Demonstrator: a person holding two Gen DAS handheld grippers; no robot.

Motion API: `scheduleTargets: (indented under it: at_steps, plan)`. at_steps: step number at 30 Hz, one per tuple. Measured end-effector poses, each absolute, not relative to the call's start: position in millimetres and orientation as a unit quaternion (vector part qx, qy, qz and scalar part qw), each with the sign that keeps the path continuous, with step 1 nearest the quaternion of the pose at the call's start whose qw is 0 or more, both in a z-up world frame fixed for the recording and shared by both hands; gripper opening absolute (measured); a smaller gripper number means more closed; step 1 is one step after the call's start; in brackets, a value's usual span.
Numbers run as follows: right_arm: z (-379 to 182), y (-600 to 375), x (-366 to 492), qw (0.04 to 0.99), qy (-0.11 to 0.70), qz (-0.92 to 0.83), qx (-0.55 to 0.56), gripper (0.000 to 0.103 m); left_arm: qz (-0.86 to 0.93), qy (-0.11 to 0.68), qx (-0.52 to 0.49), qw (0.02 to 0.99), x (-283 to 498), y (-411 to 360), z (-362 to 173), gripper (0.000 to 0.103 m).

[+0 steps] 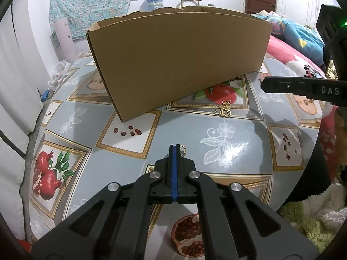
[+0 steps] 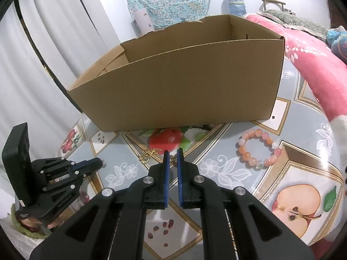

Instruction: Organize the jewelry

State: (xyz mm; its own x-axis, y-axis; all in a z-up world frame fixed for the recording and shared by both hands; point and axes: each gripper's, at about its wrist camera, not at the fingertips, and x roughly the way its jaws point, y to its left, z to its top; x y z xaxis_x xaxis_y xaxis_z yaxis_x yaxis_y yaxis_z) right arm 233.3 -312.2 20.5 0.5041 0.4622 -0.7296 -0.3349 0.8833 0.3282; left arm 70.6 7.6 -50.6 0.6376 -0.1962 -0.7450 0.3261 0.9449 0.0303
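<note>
Table [image 1: 238, 143]: covered by a glossy grey cloth printed with pomegranates, apples, seeds and white flowers.
Cardboard box [image 2: 184, 91]: open-topped, plain brown, standing at the far side of the table; back rim torn and uneven.
Left gripper [image 1: 174, 149]: black with blue pads, tips low over the cloth; the pads are pressed flat together, and a small gold ring [image 1: 182, 150] shows just beside the tips on the right. Whether the ring is pinched cannot be told.
Right gripper [image 2: 173, 152]: black with blue pads, a narrow gap between them; a small gold ornament [image 2: 173, 160] sits in the gap near the tips. Contact with the pads cannot be told.
Bead bracelet [image 2: 259, 147]: pink, orange and white beads, lying flat on the cloth right of the right gripper, near the box front.
Gold jewellery cluster [image 1: 224, 109]: small looped pieces lying on the cloth close to the box front, between the two grippers.
</note>
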Motion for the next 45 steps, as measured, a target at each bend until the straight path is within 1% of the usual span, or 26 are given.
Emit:
scheduleTargets:
  at_steps: [6, 11, 12, 13, 14, 15, 20, 22, 27, 36, 45]
  plan:
    - [21.8, -312.4, 233.1, 0.865, 0.44, 0.232, 0.073, 0.007, -0.147, 0.386, 0.079, 0.907, 66.7, 10.6, -41.5, 0.0]
    - [21.0, -310.4, 233.0, 0.863, 0.441, 0.234, 0.074, 0.007, -0.16, 0.397, 0.065, 0.901, 69.5, 12.4, -40.4, 0.001]
    - [21.2, -309.9, 232.8, 0.863, 0.441, 0.235, 0.074, 0.007, -0.164, 0.399, 0.06, 0.9, 70.2, 13.2, -40.6, 0.007]
    - [21.3, -309.6, 232.7, 0.863, 0.441, 0.235, 0.074, 0.007, -0.165, 0.402, 0.055, 0.899, 70.5, 13.6, -40.6, 0.022]
    - [21.4, -309.4, 232.7, 0.863, 0.441, 0.235, 0.074, 0.007, -0.165, 0.403, 0.052, 0.899, 70.6, 13.7, -41.2, 0.028]
    - [21.3, -309.4, 233.0, 0.863, 0.441, 0.235, 0.075, 0.007, -0.167, 0.402, 0.052, 0.899, 70.0, 13.1, -41.7, 0.031]
    - [19.2, -309.0, 233.8, 0.862, 0.443, 0.236, 0.078, 0.007, -0.157, 0.412, 0.07, 0.895, 73.2, 6.1, -49.8, 0.03]
    - [18.8, -308.6, 233.8, 0.861, 0.443, 0.236, 0.078, 0.007, -0.155, 0.407, 0.075, 0.897, 73.4, 4.5, -50.6, 0.022]
    - [17.6, -308.8, 233.8, 0.861, 0.443, 0.236, 0.08, 0.007, -0.158, 0.406, 0.089, 0.896, 75.4, -0.9, -50.5, 0.012]
    - [17.0, -311.3, 233.9, 0.862, 0.442, 0.234, 0.085, 0.007, -0.157, 0.404, 0.097, 0.896, 74.6, -4.5, -49.9, 0.009]
    - [17.7, -312.4, 234.3, 0.863, 0.44, 0.232, 0.086, 0.007, -0.158, 0.397, 0.103, 0.898, 71.2, -5.5, -49.7, 0.009]
